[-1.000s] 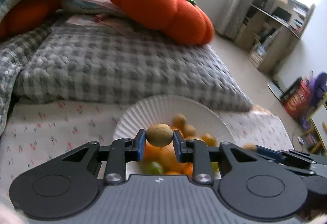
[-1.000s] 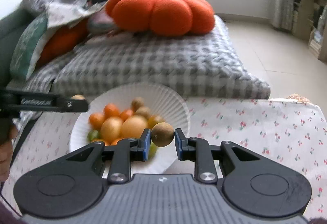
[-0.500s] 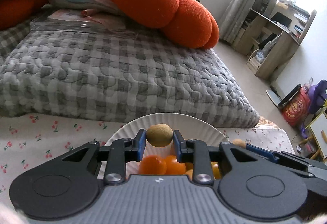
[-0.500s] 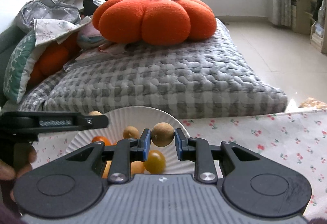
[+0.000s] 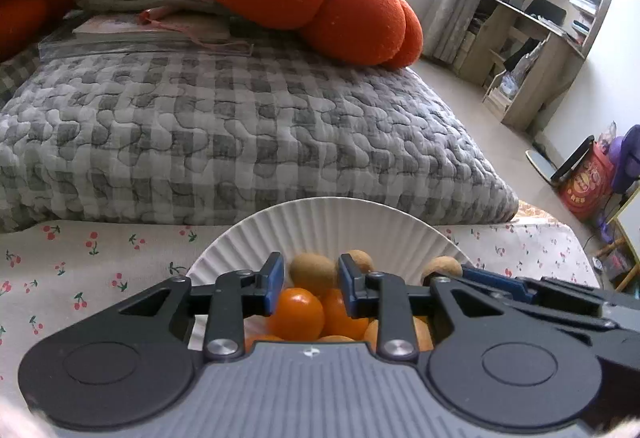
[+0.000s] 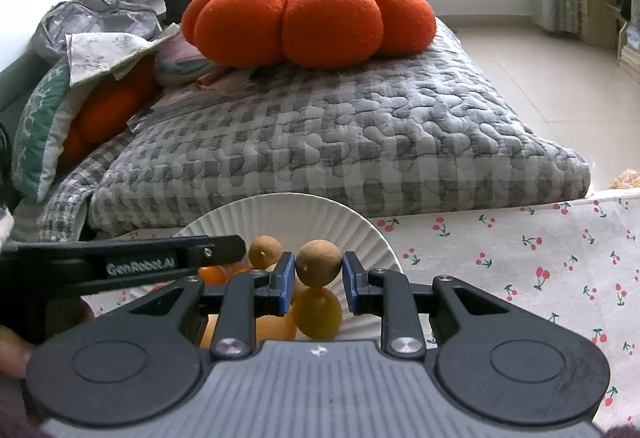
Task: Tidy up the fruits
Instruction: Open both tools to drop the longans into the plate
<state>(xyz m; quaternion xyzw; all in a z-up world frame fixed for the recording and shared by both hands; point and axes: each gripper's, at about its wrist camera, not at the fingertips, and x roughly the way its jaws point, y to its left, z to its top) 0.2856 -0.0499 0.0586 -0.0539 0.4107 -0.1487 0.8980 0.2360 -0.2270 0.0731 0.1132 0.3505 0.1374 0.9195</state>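
- Two grippers hang low over one white paper plate (image 5: 332,222), which sits on a cherry-print cloth (image 6: 520,278) just in front of a folded grey checked quilt (image 6: 340,138).
- At the far left of the right wrist view, a teal-patterned pillow (image 6: 36,130) leans by the quilt, and a fingertip of the person's hand (image 6: 12,354) shows at the edge.
- The left gripper (image 5: 311,278) points down at the plate's near left part. Its jaws are nearly closed, and the blue pads sit at the two sides of the left brown fruit (image 5: 313,269), a small round one.
- That fruit sits directly above the heap of orange fruits (image 5: 298,312) in the plate. Whether it touches them cannot be told.
- A loose brown fruit (image 6: 265,251) lies in the plate just past the left gripper's finger.
- The right gripper (image 6: 319,276) is just beside the left one, over the plate's right half. Its jaws are as narrow as the left's and clamp the right brown fruit (image 6: 319,263) between the pad tips.
- Under that fruit lies a yellow-green fruit (image 6: 318,312), very close below it.
- An orange pumpkin cushion (image 6: 308,14) rests on the quilt's far end.
- At the far right of the left wrist view, a wooden shelf unit (image 5: 540,50) stands on the pale floor.
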